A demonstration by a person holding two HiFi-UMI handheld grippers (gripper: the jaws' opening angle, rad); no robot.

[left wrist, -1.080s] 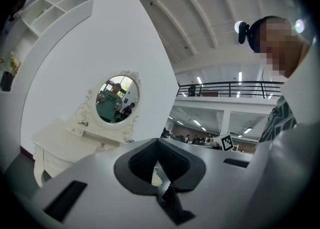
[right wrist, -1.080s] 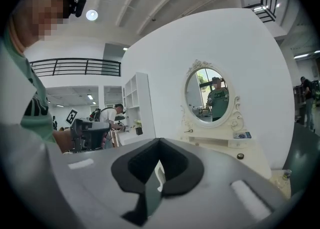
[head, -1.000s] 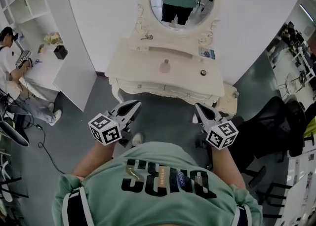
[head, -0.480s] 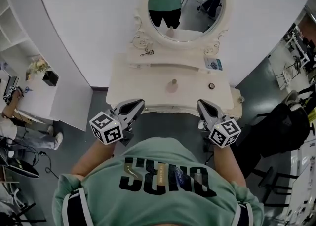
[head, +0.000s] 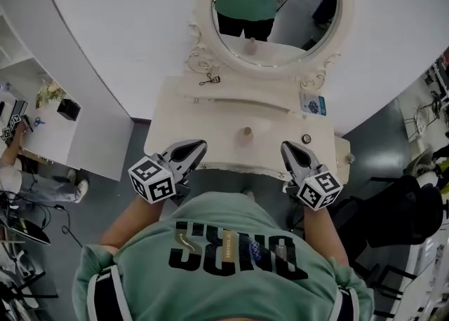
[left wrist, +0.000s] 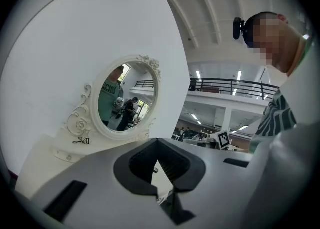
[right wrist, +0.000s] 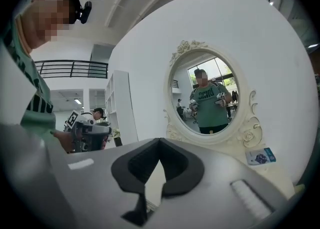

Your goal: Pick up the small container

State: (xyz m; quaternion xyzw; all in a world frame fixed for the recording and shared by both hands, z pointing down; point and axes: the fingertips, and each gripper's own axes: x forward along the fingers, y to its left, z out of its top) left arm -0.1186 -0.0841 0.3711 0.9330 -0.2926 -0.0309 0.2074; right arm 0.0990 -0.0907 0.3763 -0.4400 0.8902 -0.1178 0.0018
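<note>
Both claws are closed and empty. The left claw (head: 198, 146) and right claw (head: 288, 148) hover at the near edge of the bench (head: 203, 120). The small container (head: 247, 132), probably the pale upright one, stands just beyond, between the 2 claws, with nothing blocking it. A dark round item (head: 306, 139) sits to its right, nearer the right claw. An oval mirror (head: 273, 4) stands at the far side.

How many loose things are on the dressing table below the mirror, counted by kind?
Small containers: 2, one pale, one dark-topped
Black eyelash curler: 1
Blue packet: 1
Total: 4
</note>
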